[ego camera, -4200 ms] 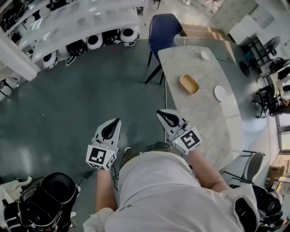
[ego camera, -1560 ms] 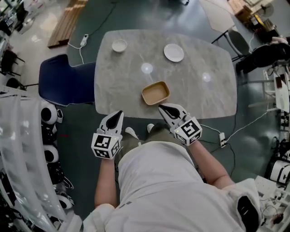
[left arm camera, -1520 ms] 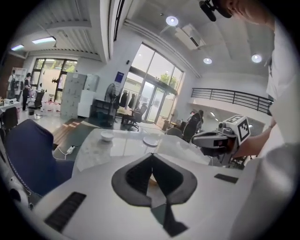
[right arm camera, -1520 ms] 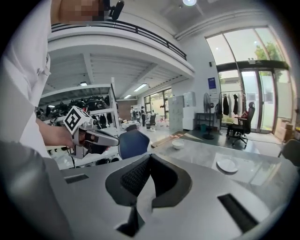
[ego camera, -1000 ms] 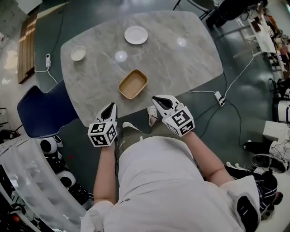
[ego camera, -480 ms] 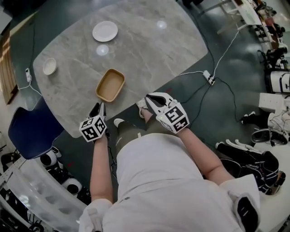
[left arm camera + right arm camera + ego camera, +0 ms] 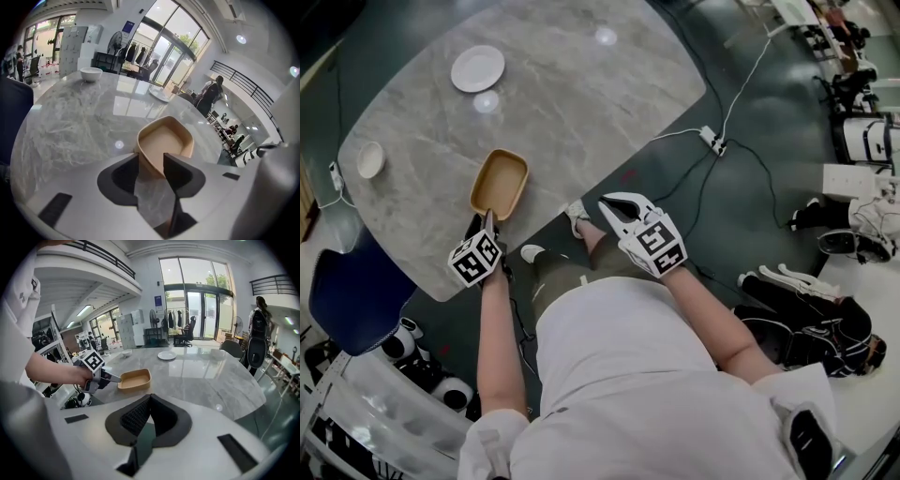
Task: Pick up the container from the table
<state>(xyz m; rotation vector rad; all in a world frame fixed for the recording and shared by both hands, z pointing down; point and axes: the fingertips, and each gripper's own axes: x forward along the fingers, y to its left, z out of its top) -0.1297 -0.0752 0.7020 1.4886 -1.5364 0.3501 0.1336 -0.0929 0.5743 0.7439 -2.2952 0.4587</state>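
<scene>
A tan, shallow rectangular container [image 7: 499, 183] lies near the front edge of the marble table [image 7: 581, 84]. My left gripper [image 7: 487, 221] is at its near end. In the left gripper view the jaws of that gripper [image 7: 151, 161] are opening, and the container's [image 7: 164, 140] near wall stands between them without being pressed. My right gripper [image 7: 607, 202] hangs over the floor just off the table's edge, shut and holding nothing. The right gripper view shows its tips [image 7: 149, 399] closed together, with the container [image 7: 134, 379] and the left gripper [image 7: 101, 373] farther off to the left.
A white plate [image 7: 477, 67] and a small white bowl [image 7: 369, 158] sit farther back on the table. A blue chair [image 7: 347, 300] stands at the left end. A power strip with cables [image 7: 711, 141] lies on the floor to the right.
My left gripper has moved forward and down onto the table, up to the container's near end. The right gripper has shifted sideways but stays off the table's edge.
</scene>
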